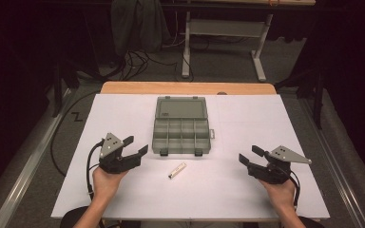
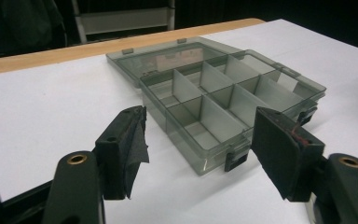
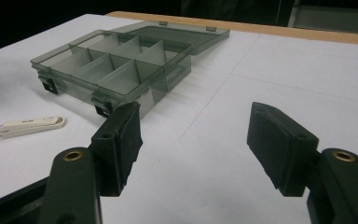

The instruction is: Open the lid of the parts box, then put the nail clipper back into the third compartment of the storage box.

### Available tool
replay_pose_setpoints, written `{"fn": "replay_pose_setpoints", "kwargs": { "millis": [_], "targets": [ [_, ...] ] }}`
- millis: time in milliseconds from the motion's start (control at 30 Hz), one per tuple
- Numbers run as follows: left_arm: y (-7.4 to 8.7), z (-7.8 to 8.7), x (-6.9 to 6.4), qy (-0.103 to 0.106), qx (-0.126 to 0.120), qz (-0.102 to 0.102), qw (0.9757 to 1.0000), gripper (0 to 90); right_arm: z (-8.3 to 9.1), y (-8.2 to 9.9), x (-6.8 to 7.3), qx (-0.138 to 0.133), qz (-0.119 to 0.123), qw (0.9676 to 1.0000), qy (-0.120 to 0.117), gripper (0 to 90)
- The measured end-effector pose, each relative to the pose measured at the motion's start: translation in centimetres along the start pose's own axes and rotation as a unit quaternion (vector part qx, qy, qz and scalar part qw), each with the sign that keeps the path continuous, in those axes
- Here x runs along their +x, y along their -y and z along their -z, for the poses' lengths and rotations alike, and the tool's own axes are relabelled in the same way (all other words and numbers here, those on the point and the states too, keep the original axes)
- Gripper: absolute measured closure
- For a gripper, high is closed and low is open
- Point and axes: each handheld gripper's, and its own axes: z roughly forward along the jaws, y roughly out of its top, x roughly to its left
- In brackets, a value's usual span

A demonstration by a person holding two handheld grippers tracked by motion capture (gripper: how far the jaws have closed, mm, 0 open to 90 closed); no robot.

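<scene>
A smoky clear plastic organizer box (image 1: 155, 137) lies open at the table's middle, its lid (image 1: 180, 108) folded flat toward the far side and its several compartments empty. In front of it lies a small cream-white oblong item (image 1: 177, 170). To the left of the box my left gripper (image 1: 137, 145) stands open, pointing at the box's near left corner. The left gripper view puts that box (image 2: 186, 148) just beyond the empty jaws of my left gripper (image 2: 200, 126). My right gripper (image 1: 249, 153) stands open to the right, nothing between its jaws; its view shows the box (image 3: 135, 93) and the cream item (image 3: 31, 126).
White paper (image 1: 247, 123) covers the table, with a wooden strip (image 1: 185, 88) along the far edge. Beyond the table are a desk frame (image 1: 223, 28), cables on the floor (image 1: 138, 61) and dark surroundings.
</scene>
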Motion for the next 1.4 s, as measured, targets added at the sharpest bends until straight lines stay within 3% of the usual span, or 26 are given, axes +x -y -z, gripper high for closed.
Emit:
{"fn": "replay_pose_setpoints", "kwargs": {
  "millis": [100,233,400,733,867,1133,1400],
  "targets": [
    [0.3,0.3,0.0,-0.002,-0.004,0.007,1.0,34.9,0.3,0.3,0.0,-0.003,0.0,1.0,-0.001,36.3],
    [0.5,0.6,0.1,-0.009,0.008,0.02,0.9997,34.1,0.7,0.8,0.0,-0.009,-0.002,1.0,0.0,36.1],
    [0.8,0.8,-0.2,-0.009,0.0,0.012,0.9999,34.8,1.2,1.4,-0.3,-0.017,-0.006,0.9998,0.007,36.2],
    [1.4,0.4,-0.7,-0.002,0.022,0.009,0.9997,35.4,1.0,1.9,-0.4,-0.005,-0.007,0.9999,0.01,36.1],
    [1.4,0.2,-0.8,0.013,0.023,0.011,0.9996,34.5,1.0,2.0,-0.3,-0.003,-0.008,0.9999,0.01,36.1],
    [1.1,-0.5,-1.5,0.032,0.037,-0.003,0.9988,33.4,1.2,2.1,-0.2,-0.005,-0.004,0.9999,0.008,36.0],
    [0.2,-1.5,-2.0,0.059,0.066,-0.01,0.996,34.3,1.4,2.3,-0.1,-0.009,-0.005,0.9999,0.005,35.7]
  ]
}}
